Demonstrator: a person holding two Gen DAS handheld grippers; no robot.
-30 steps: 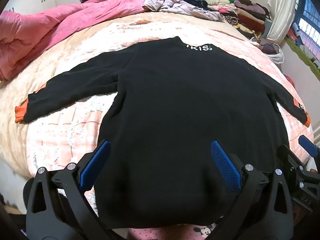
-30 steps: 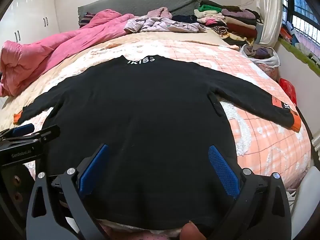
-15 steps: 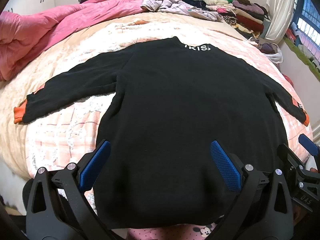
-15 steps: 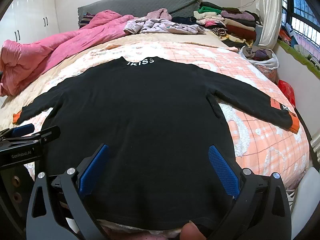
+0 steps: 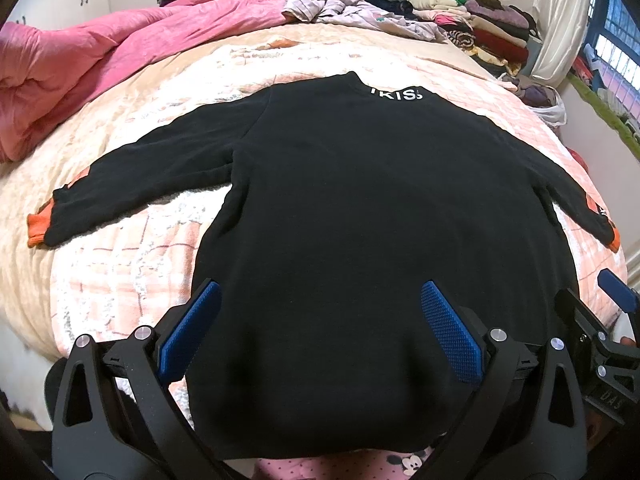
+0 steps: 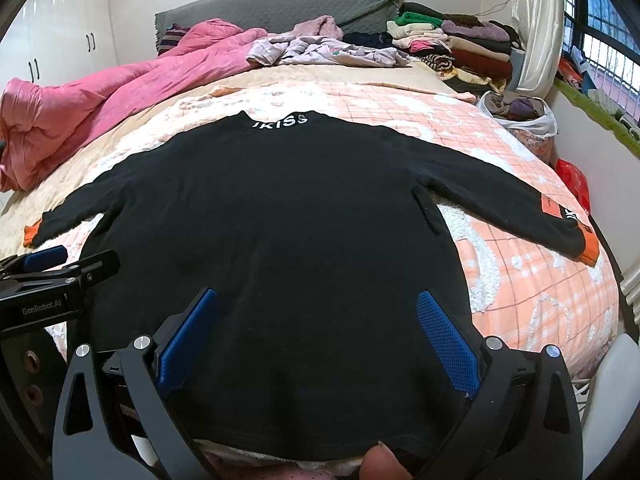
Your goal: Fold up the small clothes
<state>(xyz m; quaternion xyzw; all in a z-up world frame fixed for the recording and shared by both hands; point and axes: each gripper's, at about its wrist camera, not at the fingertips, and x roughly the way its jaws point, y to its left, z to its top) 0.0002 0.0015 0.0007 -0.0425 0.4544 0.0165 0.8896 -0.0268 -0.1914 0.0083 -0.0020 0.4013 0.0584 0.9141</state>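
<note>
A black long-sleeved sweater (image 5: 360, 200) with white collar lettering and orange cuffs lies flat on the bed, sleeves spread out; it also shows in the right wrist view (image 6: 280, 220). My left gripper (image 5: 320, 312) is open and empty, hovering above the sweater's hem, left of centre. My right gripper (image 6: 316, 312) is open and empty above the hem, right of centre. The left gripper's body shows at the left in the right wrist view (image 6: 52, 280); the right gripper's body shows at the right in the left wrist view (image 5: 600, 320).
The bed has a peach checked cover (image 6: 520, 272). A pink duvet (image 5: 100, 64) is bunched at the far left. Loose clothes (image 6: 320, 48) and a folded stack (image 6: 460, 48) lie by the headboard. A bag of clothes (image 6: 520, 116) sits at the right.
Both grippers have pulled back and risen slightly, so the sweater sits a little lower in both views. The sweater has not moved.
</note>
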